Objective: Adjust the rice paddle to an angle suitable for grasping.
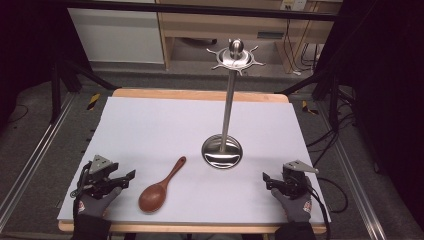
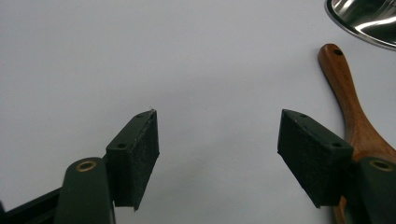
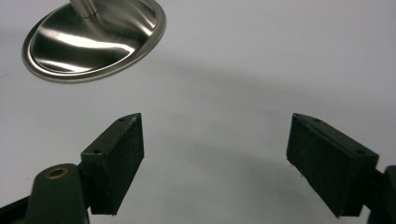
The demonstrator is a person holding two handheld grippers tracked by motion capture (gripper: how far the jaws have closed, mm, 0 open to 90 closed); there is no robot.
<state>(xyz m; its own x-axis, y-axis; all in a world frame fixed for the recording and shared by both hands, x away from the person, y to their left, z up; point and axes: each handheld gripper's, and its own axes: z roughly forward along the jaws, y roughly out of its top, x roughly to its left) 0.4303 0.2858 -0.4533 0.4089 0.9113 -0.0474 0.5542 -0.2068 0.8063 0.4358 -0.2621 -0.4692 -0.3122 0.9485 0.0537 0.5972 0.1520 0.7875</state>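
Right now your left gripper (image 1: 131, 175) rests at the near left corner of the table, its jaws spread wide with nothing between them, just bare white surface. In the left gripper view (image 2: 217, 151) the pads (image 2: 140, 154) stand well apart, and the wooden spoon (image 2: 351, 116) lies just beside the right-hand jaw, its handle running up past it toward the rim of the steel base (image 2: 369, 21); part of the spoon is hidden behind that jaw, so you cannot tell whether they touch.

Your right gripper (image 1: 266, 178) sits at the near right corner, pointed inward, jaws likewise wide apart and holding nothing. In the right gripper view (image 3: 215, 163) only plain tabletop lies between the pads (image 3: 119, 161), with the round steel base (image 3: 93, 42) farther off at upper left.

Your gloved left hand (image 1: 95, 202) and right hand (image 1: 295, 205) come in from the near edge.

From above, the wooden spoon (image 1: 160, 187) lies flat between the two grippers, nearer your left one, bowl toward you and handle angled away to the right. The utensil stand (image 1: 229, 100) rises upright near the table's (image 1: 150, 125) middle, its round base (image 1: 222, 152) just beyond the handle's tip and a ring of hooks (image 1: 235, 57) at the top, all bare.
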